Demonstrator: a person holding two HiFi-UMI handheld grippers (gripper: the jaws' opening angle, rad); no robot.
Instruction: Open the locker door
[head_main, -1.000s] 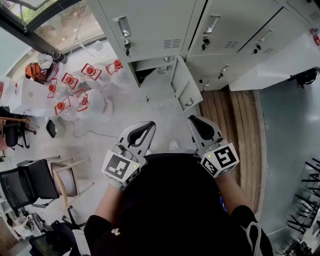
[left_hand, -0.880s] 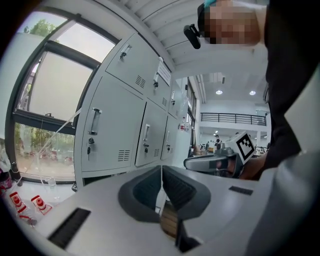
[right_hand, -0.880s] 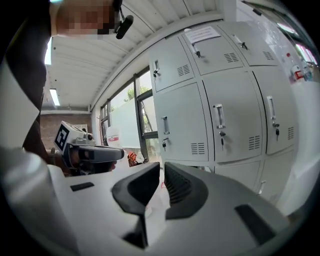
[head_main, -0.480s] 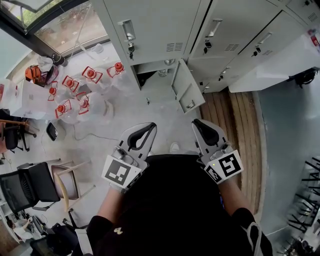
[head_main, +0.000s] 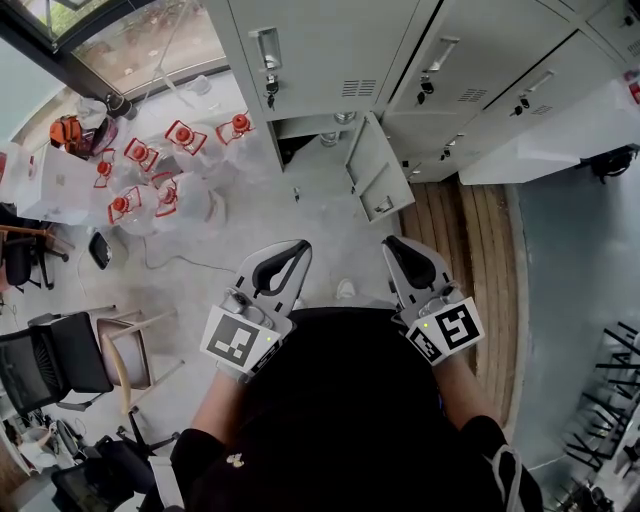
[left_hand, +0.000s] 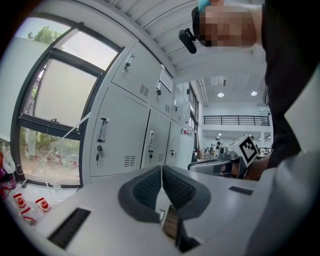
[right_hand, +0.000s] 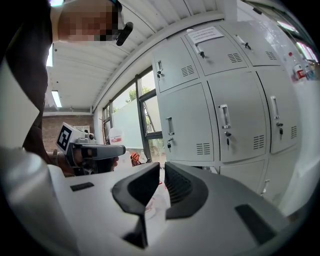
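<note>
A bank of grey lockers runs along the top of the head view. One low locker door stands swung open towards me, showing a dark compartment behind it. My left gripper and right gripper are held close to my body, well short of the lockers, both shut with nothing between the jaws. In the left gripper view the gripper points at closed locker doors. In the right gripper view the gripper faces closed doors with handles.
Several water jugs with red caps stand on the floor left of the lockers, by a window. Chairs sit at the lower left. A wooden platform lies under the right lockers.
The lockers and open door have slid slightly down in the head view. Both grippers stay shut and nearly in the same place.
</note>
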